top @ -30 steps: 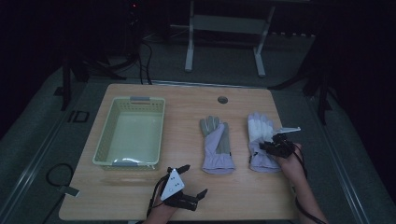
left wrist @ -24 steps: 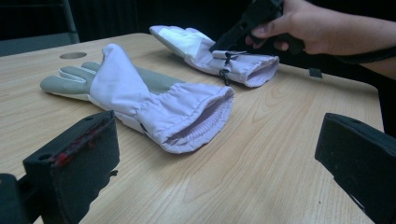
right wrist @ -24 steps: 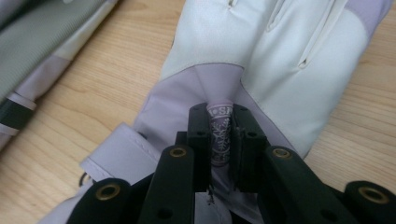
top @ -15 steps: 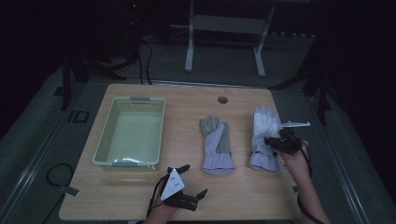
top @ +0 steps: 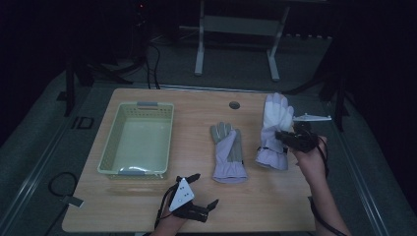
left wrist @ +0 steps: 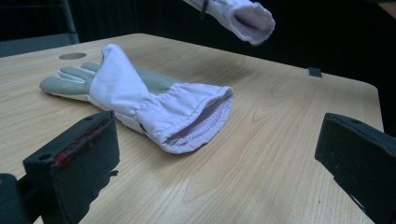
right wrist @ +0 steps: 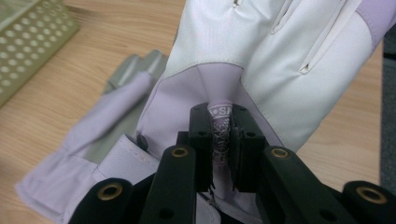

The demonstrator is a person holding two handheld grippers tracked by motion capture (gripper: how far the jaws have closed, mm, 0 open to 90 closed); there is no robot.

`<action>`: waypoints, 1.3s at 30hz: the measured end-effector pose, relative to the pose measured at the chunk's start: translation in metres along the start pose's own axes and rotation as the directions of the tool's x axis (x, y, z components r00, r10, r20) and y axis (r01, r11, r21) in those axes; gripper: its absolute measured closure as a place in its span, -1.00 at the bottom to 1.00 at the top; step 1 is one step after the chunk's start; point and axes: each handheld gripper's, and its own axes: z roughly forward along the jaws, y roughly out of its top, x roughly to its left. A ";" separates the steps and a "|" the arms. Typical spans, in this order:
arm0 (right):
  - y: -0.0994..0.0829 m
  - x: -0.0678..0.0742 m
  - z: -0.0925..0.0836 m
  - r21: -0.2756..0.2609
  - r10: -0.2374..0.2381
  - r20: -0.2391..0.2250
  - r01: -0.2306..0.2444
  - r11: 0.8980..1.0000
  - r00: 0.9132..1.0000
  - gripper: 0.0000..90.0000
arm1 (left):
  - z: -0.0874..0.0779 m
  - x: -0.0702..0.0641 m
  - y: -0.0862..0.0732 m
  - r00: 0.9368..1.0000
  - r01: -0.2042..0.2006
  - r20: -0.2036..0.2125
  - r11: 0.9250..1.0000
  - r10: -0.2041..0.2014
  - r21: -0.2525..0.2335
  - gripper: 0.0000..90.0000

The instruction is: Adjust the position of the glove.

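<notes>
A pale lilac-and-white glove point(top: 275, 123) hangs tilted above the table's right side, with my right gripper point(top: 285, 138) shut on a fold of its fabric. In the right gripper view the jaws point(right wrist: 223, 135) pinch a lilac tab of that glove point(right wrist: 261, 51). A second glove point(top: 227, 152), lilac with grey fingers, lies flat mid-table, cuff toward me. My left gripper point(top: 205, 189) rests open near the front edge, jaws wide apart with nothing between them. The left gripper view looks into the lying glove's cuff point(left wrist: 187, 116), and the lifted glove's cuff point(left wrist: 243, 16) hangs above it.
A pale green perforated basket point(top: 109, 147) stands on the left half of the wooden table point(top: 275, 206). A round hole point(top: 234, 105) sits near the table's far edge. Metal stand legs and cables lie on the floor beyond.
My right gripper has risen with the right-hand glove, lifting it off the table and tilting it upright. The left gripper and the other glove have stayed where they were.
</notes>
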 end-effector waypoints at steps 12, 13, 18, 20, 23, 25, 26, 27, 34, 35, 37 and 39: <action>0.022 0.070 0.007 0.021 -0.078 -0.091 0.080 0.997 0.993 0.80 | 0.000 0.000 0.000 1.000 0.000 0.002 1.000 0.000 0.000 -1.00; 0.022 0.073 0.008 0.022 -0.083 -0.093 0.085 0.996 0.992 0.80 | 0.000 0.000 0.000 1.000 0.000 0.002 1.000 0.000 0.000 -1.00; 0.021 0.091 0.017 0.044 -0.089 -0.103 0.094 0.995 0.991 0.80 | 0.000 0.000 0.000 1.000 0.000 0.003 1.000 0.000 0.000 -1.00; 0.016 0.102 0.030 0.070 -0.101 -0.100 0.109 0.992 0.990 0.80 | 0.000 0.000 0.000 1.000 0.000 0.003 1.000 0.000 0.001 -1.00; 0.013 0.107 0.042 0.095 -0.106 -0.086 0.114 0.989 0.991 0.80 | 0.000 0.000 0.000 1.000 0.000 0.003 1.000 0.000 0.001 -1.00; 0.013 0.108 0.045 0.101 -0.097 -0.085 0.105 0.989 0.992 0.80 | 0.000 0.000 0.000 1.000 0.000 0.003 1.000 0.000 0.001 -1.00; 0.011 0.109 0.052 0.113 -0.095 -0.078 0.103 0.988 0.992 0.80 | 0.000 0.000 0.000 1.000 0.000 0.003 1.000 0.000 0.001 -1.00; 0.010 0.109 0.055 0.122 -0.091 -0.079 0.100 0.987 0.993 0.80 | 0.000 0.000 0.000 1.000 -0.002 0.002 1.000 0.002 0.001 -1.00; 0.005 0.114 0.081 0.178 -0.095 -0.066 0.105 0.978 0.993 0.79 | 0.000 0.000 0.000 1.000 -0.007 0.002 1.000 0.007 0.003 -1.00; 0.003 0.114 0.085 0.187 -0.097 -0.060 0.107 0.977 0.993 0.79 | 0.000 0.000 0.000 1.000 -0.009 0.001 1.000 0.009 0.004 -1.00; 0.000 0.113 0.091 0.207 -0.102 -0.054 0.111 0.972 0.993 0.79 | 0.000 0.000 0.000 1.000 -0.003 0.002 1.000 0.003 0.001 -1.00; -0.003 0.113 0.097 0.219 -0.114 -0.039 0.119 0.968 0.993 0.78 | 0.000 0.000 0.000 1.000 -0.005 0.002 1.000 0.005 0.003 -1.00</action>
